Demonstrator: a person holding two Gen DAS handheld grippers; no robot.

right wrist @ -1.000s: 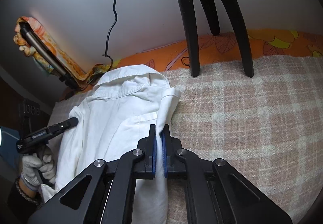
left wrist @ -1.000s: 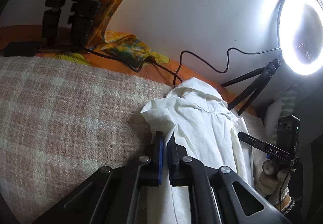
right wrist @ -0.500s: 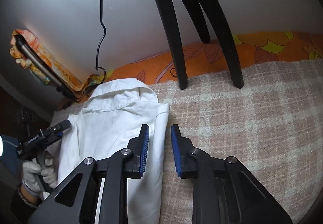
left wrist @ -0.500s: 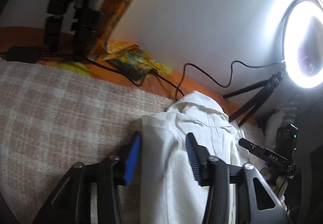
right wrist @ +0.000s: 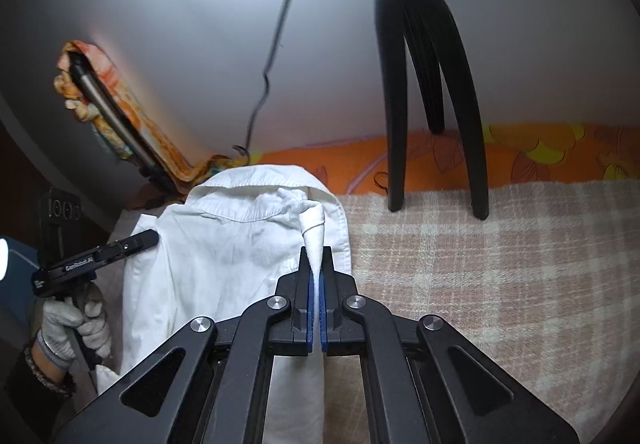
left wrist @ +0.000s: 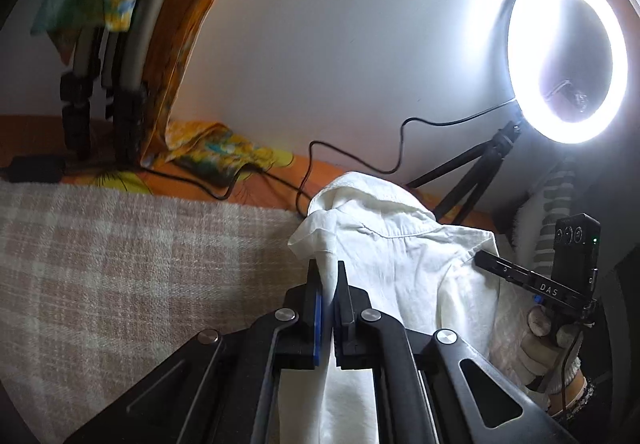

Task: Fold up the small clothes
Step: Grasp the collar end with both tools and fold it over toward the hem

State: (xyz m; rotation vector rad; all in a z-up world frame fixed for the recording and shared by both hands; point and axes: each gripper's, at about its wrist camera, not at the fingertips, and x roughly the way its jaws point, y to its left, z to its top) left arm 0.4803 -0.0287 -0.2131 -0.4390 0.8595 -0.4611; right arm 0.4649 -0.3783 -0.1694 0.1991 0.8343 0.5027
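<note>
Both grippers have clamped down since half a second ago, when their jaws stood apart. Now the left gripper [left wrist: 327, 276] pinches a twisted fold of the white shirt [left wrist: 400, 256] between its nearly closed fingers, and the right gripper [right wrist: 315, 264] pinches a similar bunched fold at the opposite side. Between them, the shirt lies on the checked blanket [right wrist: 480, 264], collar toward the wall.

Bare blanket [right wrist: 500, 264] ahead; tripod legs [right wrist: 432, 104] beyond.
</note>
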